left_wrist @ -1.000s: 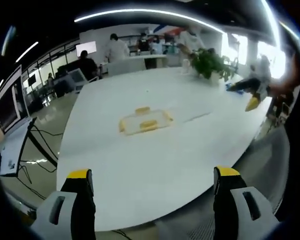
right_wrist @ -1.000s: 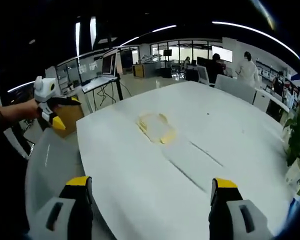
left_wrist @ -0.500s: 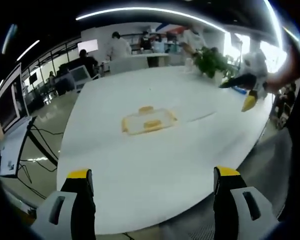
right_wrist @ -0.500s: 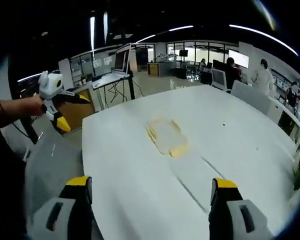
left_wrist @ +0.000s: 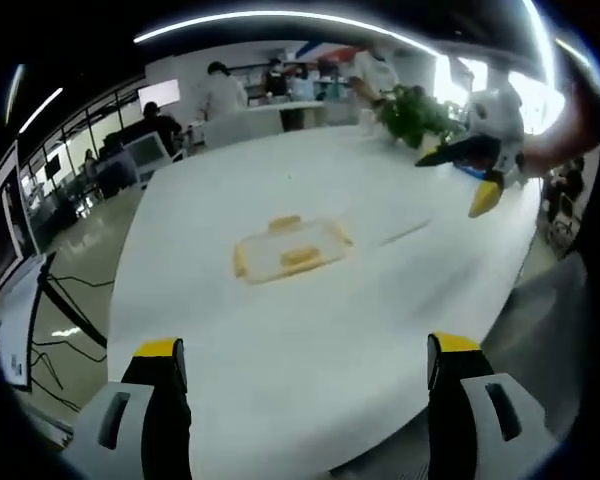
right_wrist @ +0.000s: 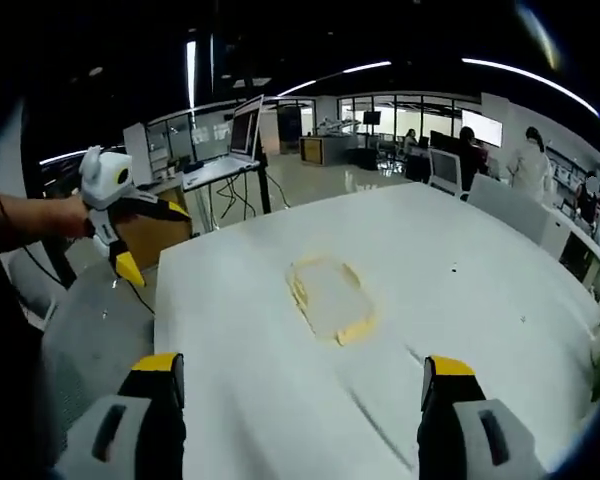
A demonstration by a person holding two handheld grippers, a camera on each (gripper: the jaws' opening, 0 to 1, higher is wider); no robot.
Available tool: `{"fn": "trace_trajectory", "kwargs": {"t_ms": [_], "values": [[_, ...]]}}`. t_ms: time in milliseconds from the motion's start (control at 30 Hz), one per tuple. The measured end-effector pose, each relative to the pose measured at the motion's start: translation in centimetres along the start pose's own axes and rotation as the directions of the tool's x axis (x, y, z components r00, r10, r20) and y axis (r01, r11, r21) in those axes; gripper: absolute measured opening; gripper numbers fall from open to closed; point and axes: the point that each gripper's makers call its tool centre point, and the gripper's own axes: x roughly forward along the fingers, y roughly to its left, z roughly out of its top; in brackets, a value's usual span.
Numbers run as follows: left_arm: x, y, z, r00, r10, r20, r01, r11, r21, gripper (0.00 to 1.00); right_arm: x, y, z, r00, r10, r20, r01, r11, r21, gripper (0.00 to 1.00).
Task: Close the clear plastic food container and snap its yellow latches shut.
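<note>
We hold both grippers, left gripper (left_wrist: 298, 360) and right gripper (right_wrist: 297, 375), wide apart-jawed and empty, well short of the clear food container (left_wrist: 284, 251) on the white table (left_wrist: 310, 340); its yellow latches (left_wrist: 298, 257) await closing.

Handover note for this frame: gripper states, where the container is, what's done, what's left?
Left gripper: open, empty, held short of the table.
Right gripper: open, empty, also held back from it.
Container: sits flat on the white table, ahead of both grippers, untouched. Yellow latches show along its edges; whether the lid is seated or any latch is snapped cannot be told from here.
Done: nothing visible yet.
Left: reach the container, press the lid down, snap each latch.
</note>
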Motion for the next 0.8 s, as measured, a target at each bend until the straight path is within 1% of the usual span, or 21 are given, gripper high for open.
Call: {"fn": "trace_trajectory", "kwargs": {"t_ms": [200,367,500,600,633,700,800], "values": [[1.3,0.4,1.6,0.999,-0.033,0.009,0.032,0.998,0.048,0.99,0.4,-1.3,1.2,1.0,-0.023,0.014,0.023,0.999,-0.033,1.0],[2.1,0.9,2.5,0.998,-0.055,0.013,0.054,0.997,0.063,0.98,1.3,-1.7,2.4,0.999,-0.023,0.03,0.024,0.999,-0.045,1.0],[2.8,1.2,2.5,0.997,-0.077,-0.007,0.078,0.992,0.096,0.98,2.3,-1.5,3.1,0.999,-0.017,0.03,0.019,0.997,-0.07,1.0],[3.4,1.6,2.4,0.996,-0.088,-0.026,0.09,0.989,0.12,0.98,3.0,-1.6,3.4,0.999,-0.015,0.036,0.017,0.998,-0.064,1.0],[3.7,2.0,2.3,0.996,-0.087,-0.026,0.09,0.989,0.121,0.98,3.3,-1.5,3.6,0.999,-0.01,0.042,0.013,0.997,-0.077,1.0],[4.2,2.3,2.3,0.994,-0.103,-0.024,0.105,0.989,0.105,0.98,3.8,-1.7,3.5,0.999,-0.013,0.029,0.016,0.994,-0.105,1.0],[4.9,2.7,2.1,0.992,-0.117,-0.043,0.122,0.985,0.126,0.98,4.4,-2.1,3.5,1.0,-0.004,0.024,0.007,0.996,-0.094,1.0]]}}
